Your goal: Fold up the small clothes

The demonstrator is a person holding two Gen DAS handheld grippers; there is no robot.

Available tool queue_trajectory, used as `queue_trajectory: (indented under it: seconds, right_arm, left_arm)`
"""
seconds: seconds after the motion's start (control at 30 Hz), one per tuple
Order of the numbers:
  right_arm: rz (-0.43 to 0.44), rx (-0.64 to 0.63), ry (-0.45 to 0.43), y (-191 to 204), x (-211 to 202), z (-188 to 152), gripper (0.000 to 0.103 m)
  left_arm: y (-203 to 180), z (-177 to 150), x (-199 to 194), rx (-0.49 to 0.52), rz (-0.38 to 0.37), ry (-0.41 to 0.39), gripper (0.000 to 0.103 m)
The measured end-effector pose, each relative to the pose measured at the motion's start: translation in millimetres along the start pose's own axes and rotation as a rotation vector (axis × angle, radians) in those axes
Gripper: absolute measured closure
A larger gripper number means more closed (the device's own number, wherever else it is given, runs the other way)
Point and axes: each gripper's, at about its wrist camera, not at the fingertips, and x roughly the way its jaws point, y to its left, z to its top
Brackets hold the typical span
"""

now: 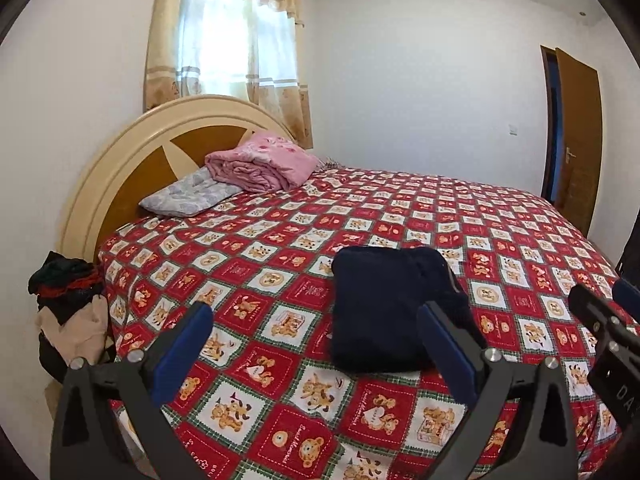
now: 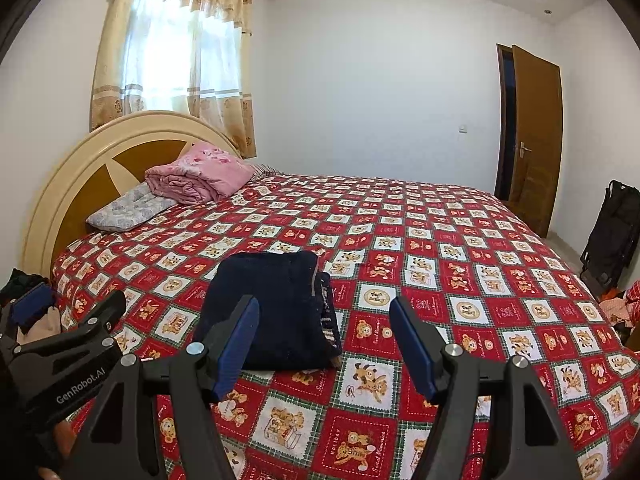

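Observation:
A dark navy garment (image 1: 380,304) lies folded in a compact rectangle on the red bear-print bedspread (image 1: 256,264). It also shows in the right wrist view (image 2: 276,308). My left gripper (image 1: 316,344) is open and empty, held above the bed just short of the garment's near edge. My right gripper (image 2: 324,340) is open and empty, with its left finger in front of the garment's near side. The right gripper also shows at the right edge of the left wrist view (image 1: 600,320), and the left gripper at the left edge of the right wrist view (image 2: 60,332).
A folded pink quilt (image 1: 260,164) and a grey pillow (image 1: 180,196) lie by the headboard (image 1: 120,168). A heap of clothes (image 1: 68,312) stands left of the bed. A brown door (image 2: 532,136) and a black folded stroller (image 2: 608,232) are at the right.

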Motion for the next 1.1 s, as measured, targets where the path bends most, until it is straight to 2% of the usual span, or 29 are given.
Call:
queue_trajectory:
  seconds: [0.67, 0.87, 1.1]
  right_arm:
    - [-0.002, 0.004, 0.002, -5.1, 1.2, -1.0, 0.034]
    - [-0.012, 0.006, 0.001, -7.8, 1.8, -3.5, 0.034]
    - [-0.007, 0.006, 0.014, -7.1, 3.4, -7.2, 0.034]
  left_arm:
    - [-4.9, 1.5, -1.9, 0.034, -0.007, -0.016, 0.000]
    - [-6.4, 1.9, 1.2, 0.056, 0.024, -0.036, 0.000]
    - [-6.0, 1.0, 7.5, 0.062, -0.008, 0.002, 0.000]
